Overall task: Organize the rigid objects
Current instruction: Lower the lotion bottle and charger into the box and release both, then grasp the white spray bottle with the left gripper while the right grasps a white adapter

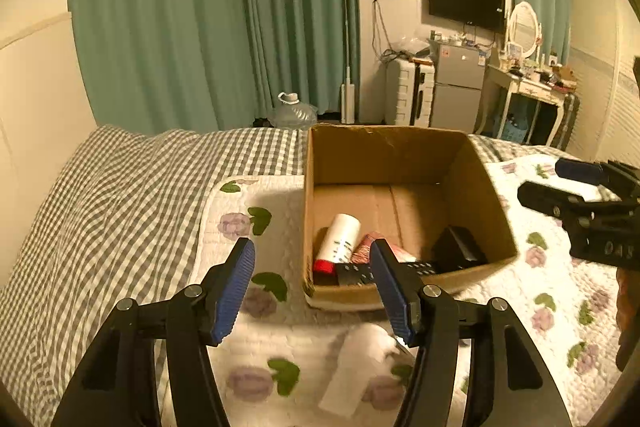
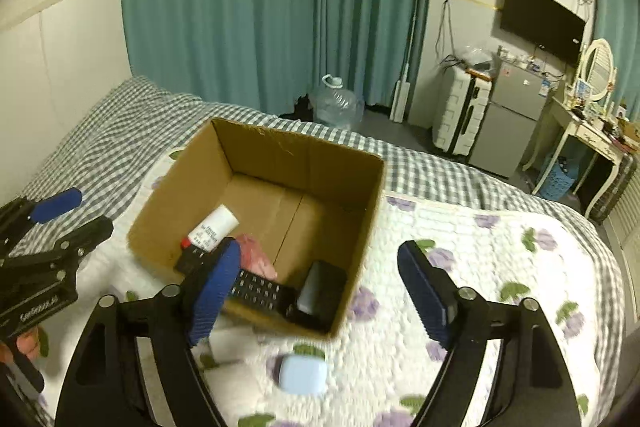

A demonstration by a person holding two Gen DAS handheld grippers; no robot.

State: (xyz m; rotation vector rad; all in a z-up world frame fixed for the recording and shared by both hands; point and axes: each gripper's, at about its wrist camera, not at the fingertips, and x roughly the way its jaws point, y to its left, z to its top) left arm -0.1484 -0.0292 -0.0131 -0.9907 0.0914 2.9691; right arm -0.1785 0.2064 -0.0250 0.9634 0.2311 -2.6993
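An open cardboard box point(image 1: 384, 151) point(image 2: 360, 211) stands on the bed. Inside lie a white tube with a red cap point(image 1: 340, 239) point(image 2: 212, 227), a pink packet point(image 1: 366, 247) point(image 2: 256, 255), a black remote point(image 1: 356, 273) point(image 2: 260, 293) and a black case point(image 1: 460, 249) point(image 2: 322, 291). My left gripper point(image 1: 312, 287) is open and empty, just short of the box's near wall; a white object point(image 1: 360, 367) lies on the quilt below it. My right gripper point(image 2: 320, 291) is open and empty over the box's near corner. A pale blue case point(image 2: 302, 373) lies on the quilt below it.
The box rests on a white floral quilt point(image 2: 480, 307) over a grey checked bedsheet point(image 1: 100, 207). The right gripper shows at the right edge of the left wrist view point(image 1: 580, 195), the left one at the left edge of the right wrist view point(image 2: 52, 223). Curtains, a suitcase, fridge and dresser stand beyond.
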